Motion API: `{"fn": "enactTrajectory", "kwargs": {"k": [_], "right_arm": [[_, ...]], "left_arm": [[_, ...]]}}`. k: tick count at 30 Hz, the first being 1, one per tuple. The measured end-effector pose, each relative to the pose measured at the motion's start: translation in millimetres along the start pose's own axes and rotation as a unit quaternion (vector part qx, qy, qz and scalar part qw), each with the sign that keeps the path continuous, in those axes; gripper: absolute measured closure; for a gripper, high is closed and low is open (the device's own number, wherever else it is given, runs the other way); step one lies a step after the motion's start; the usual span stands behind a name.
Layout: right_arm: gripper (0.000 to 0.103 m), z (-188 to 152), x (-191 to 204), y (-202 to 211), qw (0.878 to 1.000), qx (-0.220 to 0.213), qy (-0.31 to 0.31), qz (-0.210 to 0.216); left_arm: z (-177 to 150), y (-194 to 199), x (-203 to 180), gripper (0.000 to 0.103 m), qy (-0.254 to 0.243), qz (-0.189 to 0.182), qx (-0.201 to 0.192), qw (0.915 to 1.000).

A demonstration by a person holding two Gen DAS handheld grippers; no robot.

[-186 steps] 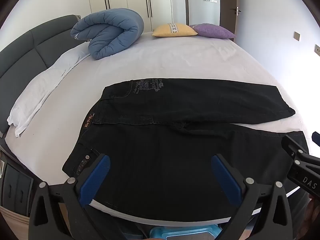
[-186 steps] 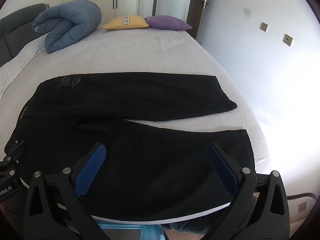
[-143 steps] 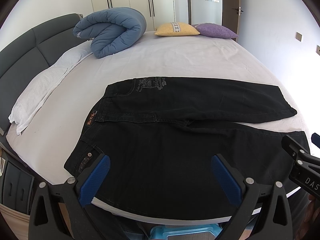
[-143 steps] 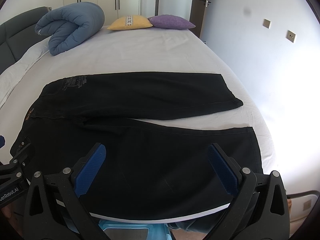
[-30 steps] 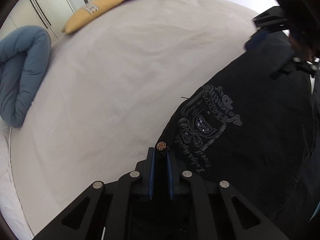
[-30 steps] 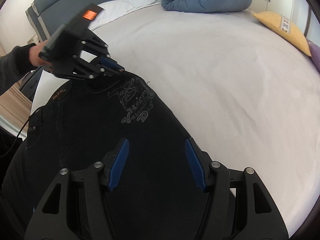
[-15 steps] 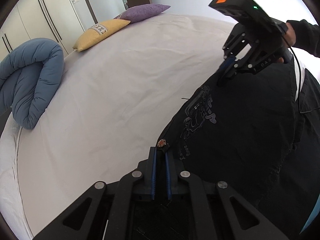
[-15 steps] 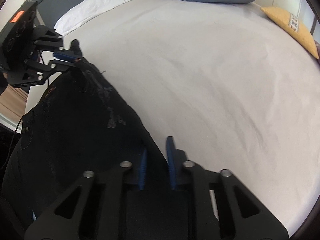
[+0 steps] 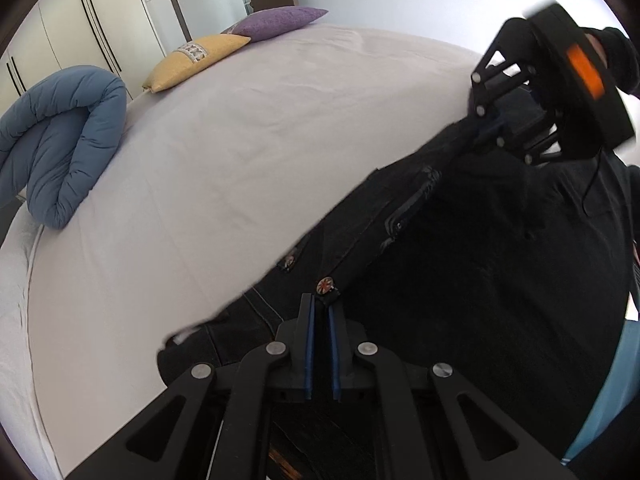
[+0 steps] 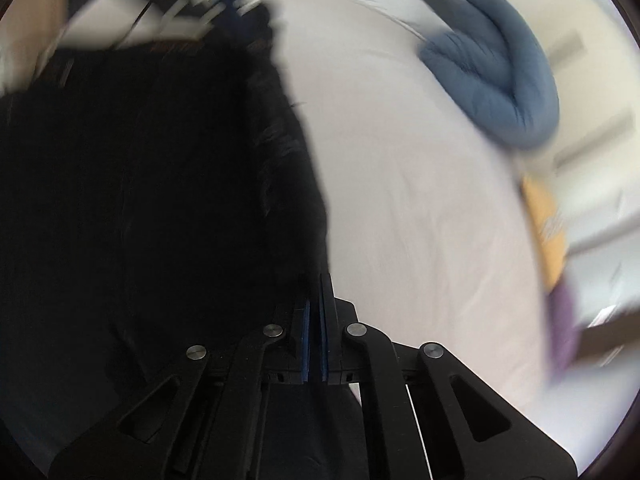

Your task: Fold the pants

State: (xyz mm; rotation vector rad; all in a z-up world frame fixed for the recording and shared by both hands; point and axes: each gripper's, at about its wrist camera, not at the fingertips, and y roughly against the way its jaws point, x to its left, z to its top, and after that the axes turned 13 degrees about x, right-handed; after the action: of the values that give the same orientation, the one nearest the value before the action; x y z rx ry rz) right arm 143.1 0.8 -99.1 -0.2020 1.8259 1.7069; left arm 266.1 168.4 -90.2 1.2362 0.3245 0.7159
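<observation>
The black pants (image 9: 460,248) are held up off the white bed (image 9: 240,152) along their far edge. My left gripper (image 9: 321,300) is shut on the waistband beside a metal button (image 9: 324,285). My right gripper (image 10: 316,280) is shut on the pants' edge further along the leg (image 10: 160,184). In the left wrist view the right gripper (image 9: 486,128) shows at the upper right, clamped on the fabric. The right wrist view is blurred by motion; the left gripper (image 10: 224,4) shows faintly at its top left.
A rolled blue duvet (image 9: 60,140) lies at the head of the bed, with a yellow pillow (image 9: 196,60) and a purple pillow (image 9: 280,26) behind. White wardrobes (image 9: 100,20) and a door line the far wall.
Both grippers have lifted the far edge of the pants off the bed and are pulling it toward me. The right gripper, half open a second ago, has shut on the leg.
</observation>
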Motion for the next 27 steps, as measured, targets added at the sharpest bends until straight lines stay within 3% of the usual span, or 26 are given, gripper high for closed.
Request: {"fn": "enactTrajectory", "kwargs": {"k": [5, 14, 18, 27], "right_arm": [[0.101, -12, 76, 13, 0.993, 0.011, 0.107, -0.040], [0.101, -20, 147, 51, 0.986, 0.029, 0.157, -0.053], [0.101, -6, 180, 70, 0.982, 0.029, 0.182, -0.041], [0.101, 14, 218, 92, 0.986, 0.024, 0.163, -0.011]], "left_arm": [[-49, 7, -45, 0.100, -0.017, 0.007, 0.024, 0.9995], [-110, 18, -93, 0.100, 0.005, -0.002, 0.028, 0.9996], [-131, 23, -103, 0.100, 0.006, -0.008, 0.029, 0.9995], [-168, 35, -127, 0.100, -0.011, -0.003, 0.039, 0.9992]]}}
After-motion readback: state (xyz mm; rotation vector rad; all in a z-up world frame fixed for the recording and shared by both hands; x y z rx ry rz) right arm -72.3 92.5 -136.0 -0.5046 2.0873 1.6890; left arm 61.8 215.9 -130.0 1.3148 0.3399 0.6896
